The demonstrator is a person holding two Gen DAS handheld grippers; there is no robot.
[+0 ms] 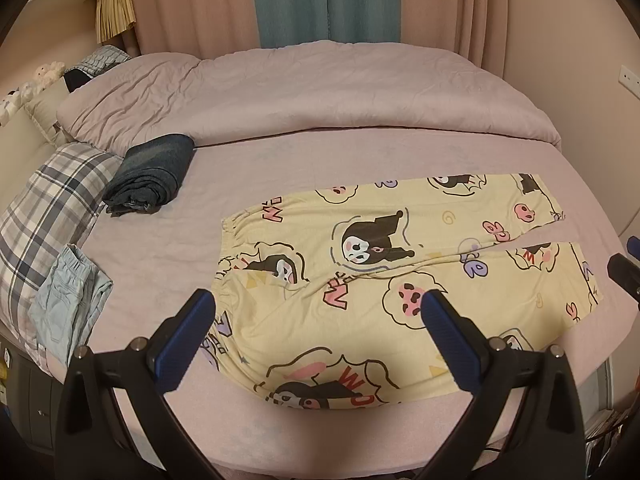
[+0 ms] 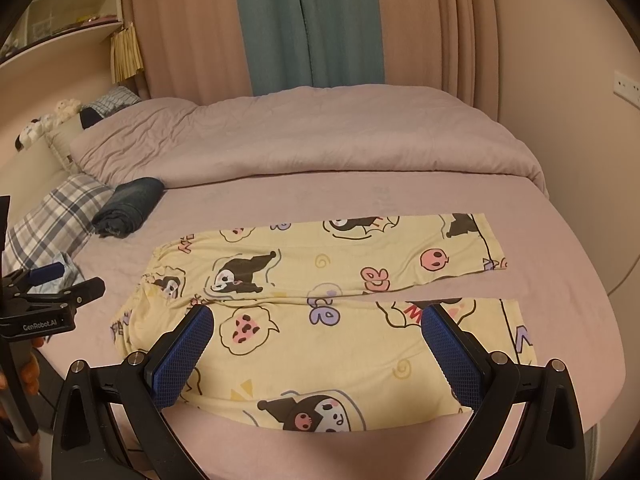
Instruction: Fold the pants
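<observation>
Yellow cartoon-print pants (image 1: 372,280) lie flat on the pink bed sheet (image 1: 280,168), waistband to the left, both legs spread to the right with a narrow gap between them. They also show in the right wrist view (image 2: 320,312). My left gripper (image 1: 318,304) is open and empty, hovering above the near waist area. My right gripper (image 2: 318,318) is open and empty above the near leg. The left gripper also shows at the left edge of the right wrist view (image 2: 60,284).
A rolled dark denim garment (image 1: 150,174) and a folded light blue garment (image 1: 68,296) lie at the left beside a plaid pillow (image 1: 44,208). A folded pink duvet (image 1: 312,96) covers the far half of the bed. Curtains (image 1: 320,0) hang behind.
</observation>
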